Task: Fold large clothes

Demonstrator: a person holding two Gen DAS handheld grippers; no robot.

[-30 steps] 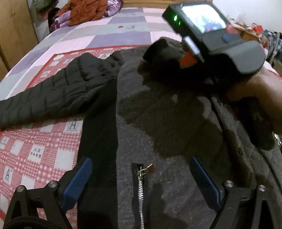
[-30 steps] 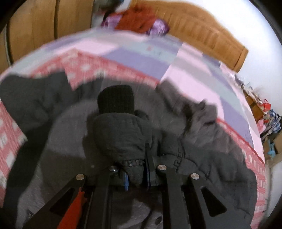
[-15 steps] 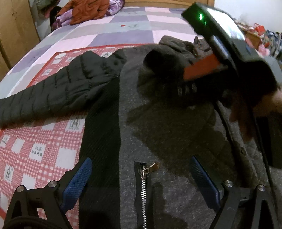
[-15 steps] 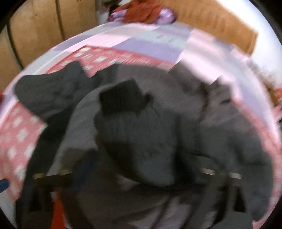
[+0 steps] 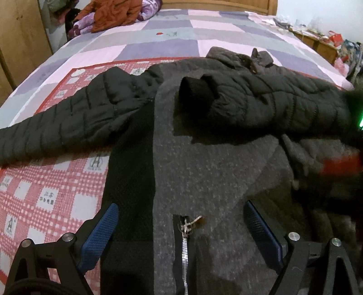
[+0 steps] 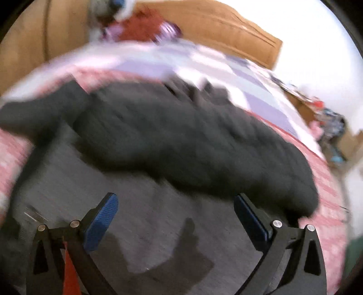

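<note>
A large dark quilted jacket [image 5: 215, 158] lies spread on the bed with its grey fleece lining up. Its right sleeve [image 5: 261, 102] is folded across the body, cuff [image 5: 195, 93] pointing left. Its left sleeve [image 5: 68, 122] stretches out to the left. A zipper [image 5: 187, 229] runs down near my left gripper [image 5: 181, 229], which is open and empty just above the lining. My right gripper [image 6: 174, 220] is open and empty above the lining, with the folded sleeve [image 6: 192, 140] beyond it; this view is blurred. The right gripper's body shows blurred at the left wrist view's right edge [image 5: 349, 163].
The bed has a red checked cover [image 5: 45, 192] under the jacket and a purple and pink patchwork sheet [image 5: 170, 38] beyond. A pile of orange and purple clothes [image 5: 109, 13] lies at the far end by the wooden headboard [image 6: 238, 34]. A wooden wardrobe [image 5: 20, 45] stands left; clutter at the right.
My right gripper has let go of the right sleeve, opened, and pulled back to the right. The sleeve now lies across the jacket body. My left gripper has stayed in place.
</note>
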